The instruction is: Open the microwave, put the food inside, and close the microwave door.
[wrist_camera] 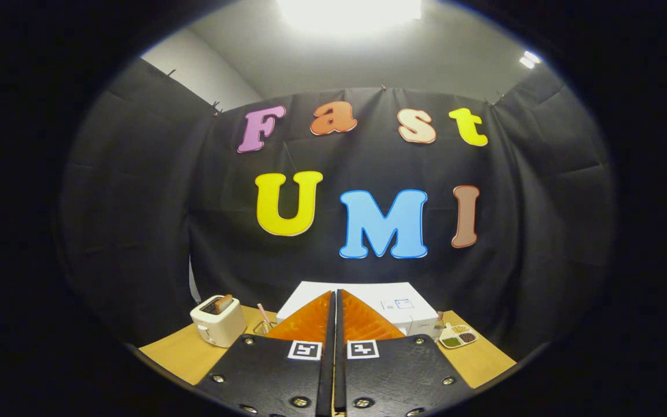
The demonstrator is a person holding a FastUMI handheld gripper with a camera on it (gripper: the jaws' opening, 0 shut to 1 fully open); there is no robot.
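A white microwave [391, 304] stands on the wooden table [478, 362], seen from above and behind my fingers, so its door is hidden. A small divided dish of food [458, 336] lies just right of the microwave. My gripper [335, 298] is held high above the table, well back from the microwave. Its two orange fingers [310, 321] are pressed together with nothing between them.
A cream toaster [217, 319] with a slice of toast in it stands left of the microwave. Between the toaster and the microwave is a small wire holder [264, 325] with a pink stick. A small bottle [439, 319] stands by the dish.
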